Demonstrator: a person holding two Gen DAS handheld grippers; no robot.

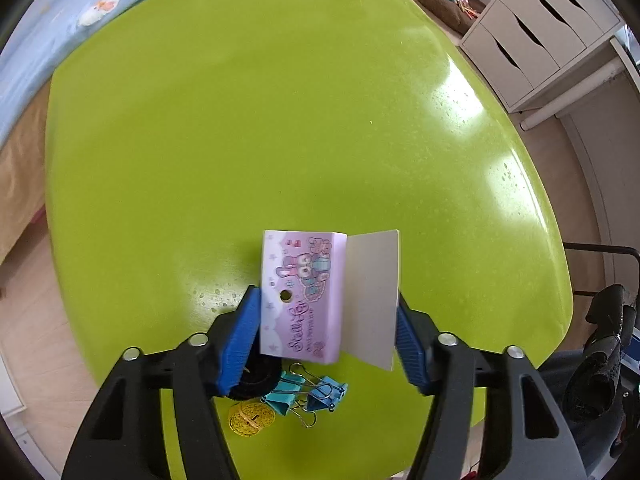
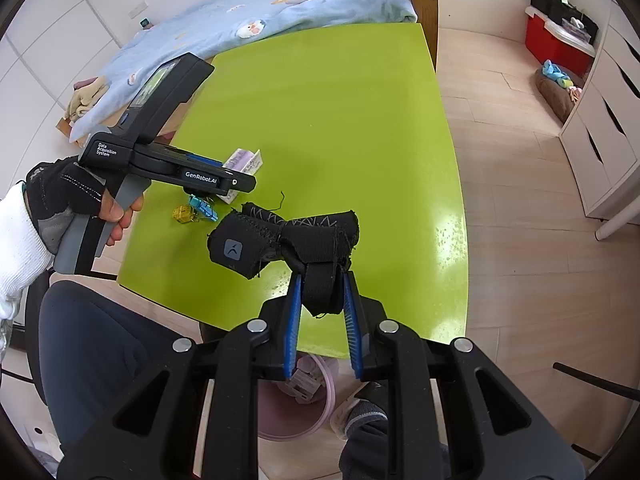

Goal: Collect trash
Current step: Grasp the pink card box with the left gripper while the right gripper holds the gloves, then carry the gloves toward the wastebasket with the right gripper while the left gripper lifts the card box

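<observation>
One purple carton [image 1: 302, 296], open flap, between left gripper [image 1: 326, 336] fingers. Two blue binder clips [image 1: 308, 394] just behind those fingertips. One yellow rubber-band coil [image 1: 251, 419] beside clips, nearer camera. One black fabric piece [image 2: 288, 240] between right gripper [image 2: 320, 300] pads. One pink bin [image 2: 304, 400] below right gripper. One green table [image 1: 240, 120].

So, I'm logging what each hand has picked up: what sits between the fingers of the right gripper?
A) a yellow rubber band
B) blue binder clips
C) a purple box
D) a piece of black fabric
D: in the right wrist view the right gripper is clamped on the black fabric above the green table, while the purple box sits between the left gripper's fingers.
</observation>
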